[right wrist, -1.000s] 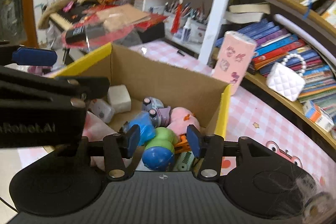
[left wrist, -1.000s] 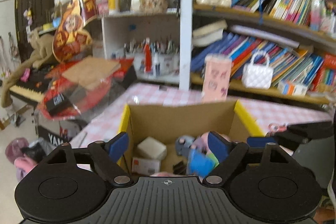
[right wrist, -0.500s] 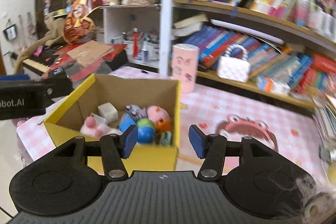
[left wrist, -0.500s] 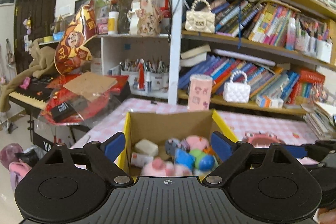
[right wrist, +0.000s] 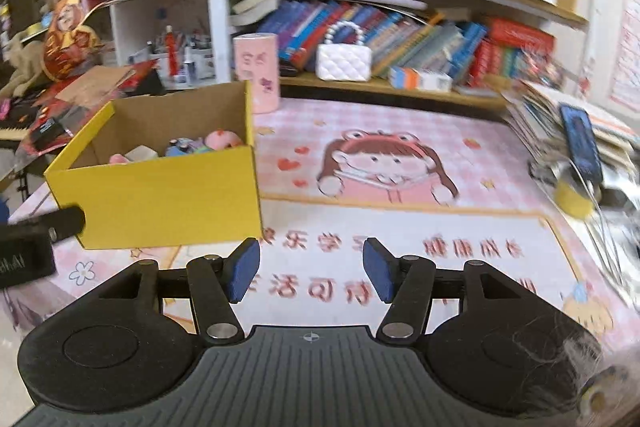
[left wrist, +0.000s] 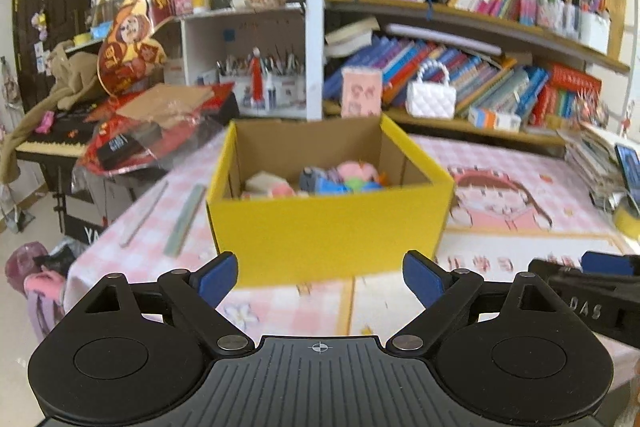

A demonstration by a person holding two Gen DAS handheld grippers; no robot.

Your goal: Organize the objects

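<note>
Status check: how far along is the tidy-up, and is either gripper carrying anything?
Looks mostly done: the small toys lie inside the yellow box. In hand: nothing. The left gripper is open and empty; the right gripper is empty, jaws opening. Left: no loose toys show on the pink tablecloth nearby.

Bright even daylight; motion blur; fisheye-warped edges.
</note>
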